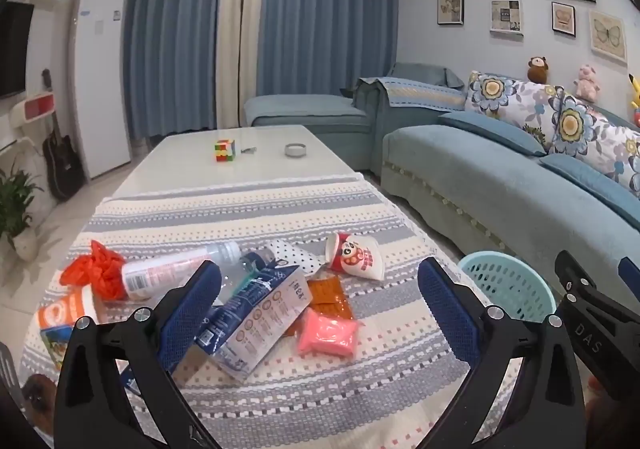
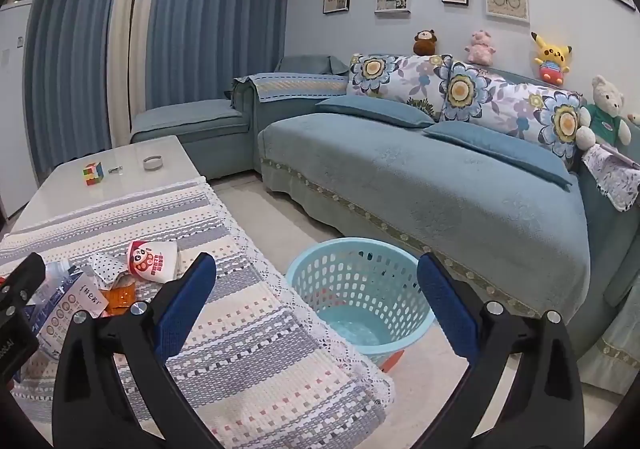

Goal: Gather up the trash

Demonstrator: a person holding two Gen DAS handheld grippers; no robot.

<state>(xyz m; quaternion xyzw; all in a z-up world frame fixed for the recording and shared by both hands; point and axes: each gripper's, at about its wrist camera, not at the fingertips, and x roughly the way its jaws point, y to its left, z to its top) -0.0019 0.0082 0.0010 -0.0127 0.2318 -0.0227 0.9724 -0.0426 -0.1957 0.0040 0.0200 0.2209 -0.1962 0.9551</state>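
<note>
Blue-padded fingers (image 1: 192,313) of the left gripper (image 1: 320,313) stand wide apart with nothing between them, hovering low over the pile of trash on the cloth-covered surface (image 1: 304,401). The right gripper (image 2: 316,301) is just as wide and just as empty, held out past the surface edge above the light-blue basket (image 2: 320,269) on the floor.

The trash sits bunched together: a blue-and-white carton (image 1: 260,321) lies just ahead of the left finger and partly behind it, a clear plastic bottle (image 1: 176,269) leans across its far end, and an orange bag (image 1: 96,269) is knotted beside the bottle's base. A pink packet (image 1: 328,337) lies nearly centred in the open span, touching an orange wrapper (image 1: 328,295); a crushed panda-print paper cup (image 1: 356,257) rests farther off.

Risk, as I judge it: closing on the carton could drag the overlapping bottle and roll it off the surface. The thin pink packet may slip from the pads, or the fingers may snag the woven cloth and pull everything. The basket is low and beside the surface, so a release off-centre could miss it.
</note>
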